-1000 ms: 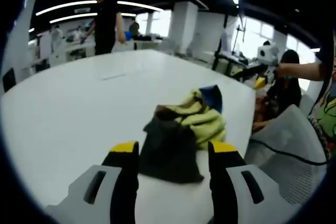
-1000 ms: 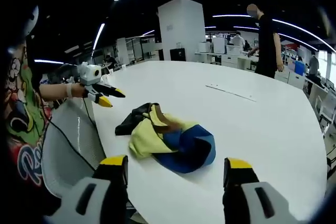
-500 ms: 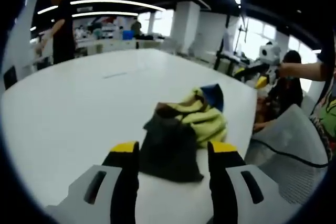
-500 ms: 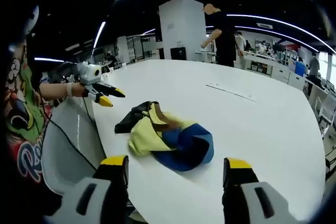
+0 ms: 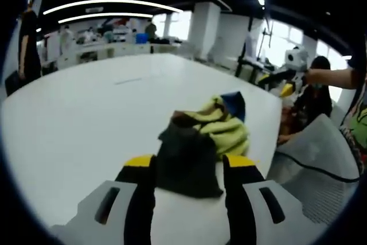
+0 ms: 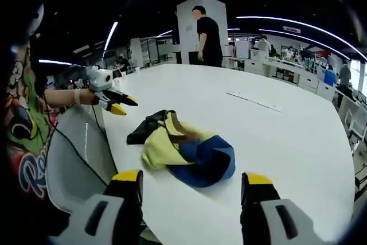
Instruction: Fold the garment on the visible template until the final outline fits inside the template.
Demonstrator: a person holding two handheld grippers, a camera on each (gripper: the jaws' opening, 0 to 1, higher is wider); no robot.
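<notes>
A crumpled garment (image 5: 203, 142) of yellow, blue and dark cloth lies bunched on the white table (image 5: 86, 113), near its edge. My left gripper (image 5: 188, 167) is open, low over the table, with the garment's dark end showing between and just beyond its yellow-tipped jaws. In the right gripper view the garment (image 6: 183, 150) lies ahead of my right gripper (image 6: 192, 179), which is open and apart from the cloth. The left gripper (image 6: 114, 100) hangs past the garment's dark end. The right gripper (image 5: 284, 81) appears beyond the blue end, held up in a hand.
A grey mesh chair (image 5: 315, 153) with a black cable (image 5: 321, 167) stands by the table edge, also in the right gripper view as chair (image 6: 74, 159). A thin pale strip (image 6: 252, 101) lies farther out on the table. A person (image 6: 207, 35) stands at the far side.
The person in the background has walked along the far side of the table. The left gripper has edged slightly closer to the garment. The garment has not moved.
</notes>
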